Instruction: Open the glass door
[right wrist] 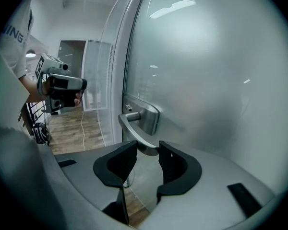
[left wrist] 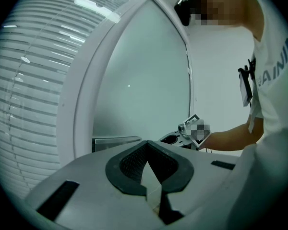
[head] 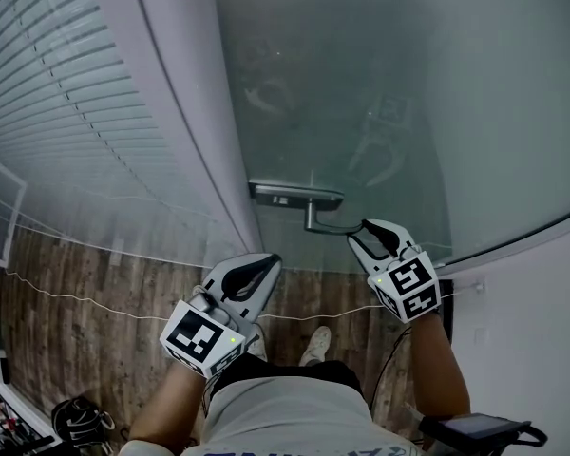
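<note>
- Head view: frosted glass door [head: 380, 84] fills upper right of frame, shut against its pale frame [head: 185, 112]; door handle [head: 325, 222] sits at frame centre, lever pointing right
- right gripper [head: 369, 232] at lever's free end, right of centre
- Right gripper view: jaws partly apart, closed onto the lever tip, both pads touching it
- left gripper [head: 266, 262] lower centre, off the door; jaws together, nothing between them
- blinds [head: 47, 93] upper left; wood floor [head: 85, 302] below
</note>
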Demonstrator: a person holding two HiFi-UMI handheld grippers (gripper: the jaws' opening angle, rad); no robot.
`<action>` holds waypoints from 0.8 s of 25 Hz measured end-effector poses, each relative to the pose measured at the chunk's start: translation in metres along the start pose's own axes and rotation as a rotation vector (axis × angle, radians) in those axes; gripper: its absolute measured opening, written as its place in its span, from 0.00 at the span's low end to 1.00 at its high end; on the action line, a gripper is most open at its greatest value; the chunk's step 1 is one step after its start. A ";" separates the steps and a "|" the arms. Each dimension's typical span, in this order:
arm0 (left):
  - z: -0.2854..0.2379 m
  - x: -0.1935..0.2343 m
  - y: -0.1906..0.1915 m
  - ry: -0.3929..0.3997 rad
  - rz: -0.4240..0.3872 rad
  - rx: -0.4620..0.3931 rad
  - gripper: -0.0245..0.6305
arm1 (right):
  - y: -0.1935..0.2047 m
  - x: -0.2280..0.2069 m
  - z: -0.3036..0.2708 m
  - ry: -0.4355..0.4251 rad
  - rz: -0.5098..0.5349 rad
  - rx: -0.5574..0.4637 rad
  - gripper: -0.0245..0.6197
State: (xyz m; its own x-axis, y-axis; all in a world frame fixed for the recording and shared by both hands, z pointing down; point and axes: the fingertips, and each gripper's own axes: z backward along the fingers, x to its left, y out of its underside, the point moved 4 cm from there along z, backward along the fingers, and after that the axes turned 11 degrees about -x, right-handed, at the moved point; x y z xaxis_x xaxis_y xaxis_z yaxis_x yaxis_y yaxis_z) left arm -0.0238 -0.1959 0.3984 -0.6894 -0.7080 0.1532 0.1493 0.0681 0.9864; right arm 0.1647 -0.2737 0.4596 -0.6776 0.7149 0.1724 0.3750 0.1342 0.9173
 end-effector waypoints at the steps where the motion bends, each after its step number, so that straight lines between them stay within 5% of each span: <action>1: 0.000 -0.001 0.000 0.001 0.000 0.001 0.04 | 0.001 0.000 -0.001 0.000 -0.006 -0.002 0.26; 20: 0.014 -0.018 0.002 -0.009 -0.010 -0.006 0.04 | 0.004 -0.012 -0.013 0.055 -0.070 -0.020 0.26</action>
State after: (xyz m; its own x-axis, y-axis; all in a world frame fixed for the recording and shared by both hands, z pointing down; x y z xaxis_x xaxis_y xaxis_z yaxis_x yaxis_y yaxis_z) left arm -0.0211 -0.1729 0.3982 -0.6971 -0.7025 0.1438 0.1463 0.0570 0.9876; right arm 0.1662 -0.2904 0.4656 -0.7359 0.6651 0.1269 0.3134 0.1684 0.9346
